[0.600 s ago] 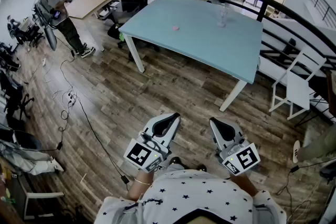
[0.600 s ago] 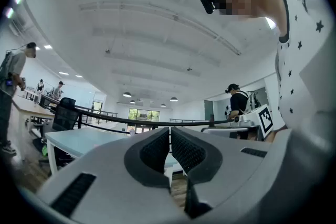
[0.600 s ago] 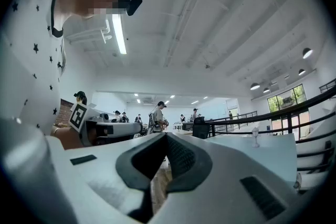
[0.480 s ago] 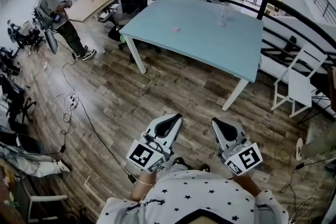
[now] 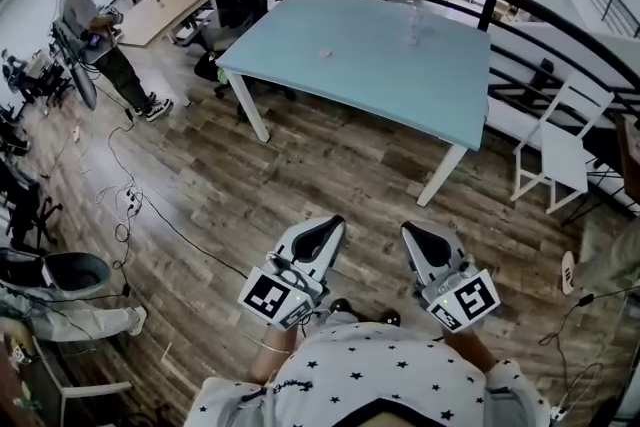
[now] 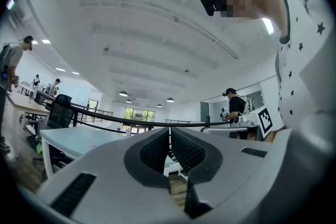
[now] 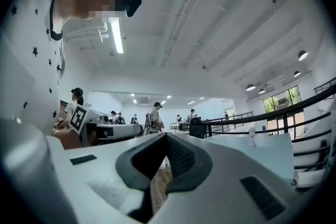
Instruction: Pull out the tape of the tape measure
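Both grippers are held level and close to the person's body, over the wooden floor. My left gripper (image 5: 322,227) is shut with nothing between its pads (image 6: 157,149). Beside it, my right gripper (image 5: 420,233) is shut and empty too, its pads (image 7: 178,157) touching. A light blue table (image 5: 400,85) stands well ahead of both grippers. On it lies a small pink object (image 5: 323,53), too small to identify. No tape measure can be made out with certainty in any view.
A clear bottle (image 5: 414,25) stands on the table's far side. A black railing (image 5: 560,25) curves behind the table, with a white chair (image 5: 560,155) at the right. Cables (image 5: 130,200) trail over the floor at the left, near a standing person (image 5: 95,25).
The head view has shifted a little, so the table and the person at the left sit slightly further left and up. Both grippers stay shut in the same place.
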Demonstrator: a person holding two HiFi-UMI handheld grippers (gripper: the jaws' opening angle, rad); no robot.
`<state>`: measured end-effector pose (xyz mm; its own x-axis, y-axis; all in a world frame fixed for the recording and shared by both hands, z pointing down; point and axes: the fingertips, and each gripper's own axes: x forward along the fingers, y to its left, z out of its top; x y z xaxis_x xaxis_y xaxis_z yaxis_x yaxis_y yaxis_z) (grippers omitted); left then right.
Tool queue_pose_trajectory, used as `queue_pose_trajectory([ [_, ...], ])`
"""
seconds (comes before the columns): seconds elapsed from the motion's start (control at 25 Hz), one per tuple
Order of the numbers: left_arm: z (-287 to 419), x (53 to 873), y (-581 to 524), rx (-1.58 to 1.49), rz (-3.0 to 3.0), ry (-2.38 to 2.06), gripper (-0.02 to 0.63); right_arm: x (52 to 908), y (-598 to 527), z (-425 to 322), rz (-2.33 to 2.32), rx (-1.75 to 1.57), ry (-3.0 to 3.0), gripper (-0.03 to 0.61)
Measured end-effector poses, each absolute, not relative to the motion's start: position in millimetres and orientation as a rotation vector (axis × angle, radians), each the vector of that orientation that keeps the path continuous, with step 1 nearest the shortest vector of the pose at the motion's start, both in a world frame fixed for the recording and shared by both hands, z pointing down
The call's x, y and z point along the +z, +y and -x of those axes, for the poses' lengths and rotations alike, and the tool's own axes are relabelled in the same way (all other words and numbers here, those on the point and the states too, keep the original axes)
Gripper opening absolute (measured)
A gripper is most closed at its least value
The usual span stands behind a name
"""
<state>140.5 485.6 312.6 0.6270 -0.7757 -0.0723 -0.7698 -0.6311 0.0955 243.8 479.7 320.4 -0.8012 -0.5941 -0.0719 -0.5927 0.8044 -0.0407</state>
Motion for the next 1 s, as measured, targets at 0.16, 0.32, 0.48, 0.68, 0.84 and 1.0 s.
queue_pose_trajectory([
  [0.16,-133,311,486,-0.168,-2.793,-1.315,0.032,320,480,-236,0.963,-0.016,2.905,-0.003],
  [0.32,-122,311,486,-0.170,-2.792,-1.314,0.032,321,477,-227,0.977,-0.034,2.903,-0.003],
  [0.48,-105,313,488,-0.165,-2.784,-1.324,0.032,321,474,-214,1.012,-0.024,2.913,-0.003],
  [0.68,-83,317,486,-0.171,-2.774,-1.342,0.032,323,469,-196,1.017,-0.009,2.924,-0.003],
  [0.84,-66,321,485,-0.166,-2.763,-1.345,0.032,327,466,-182,1.041,-0.012,2.934,-0.003],
  [1.0,-50,327,487,-0.165,-2.748,-1.339,0.032,332,465,-170,1.068,-0.021,2.945,-0.001],
])
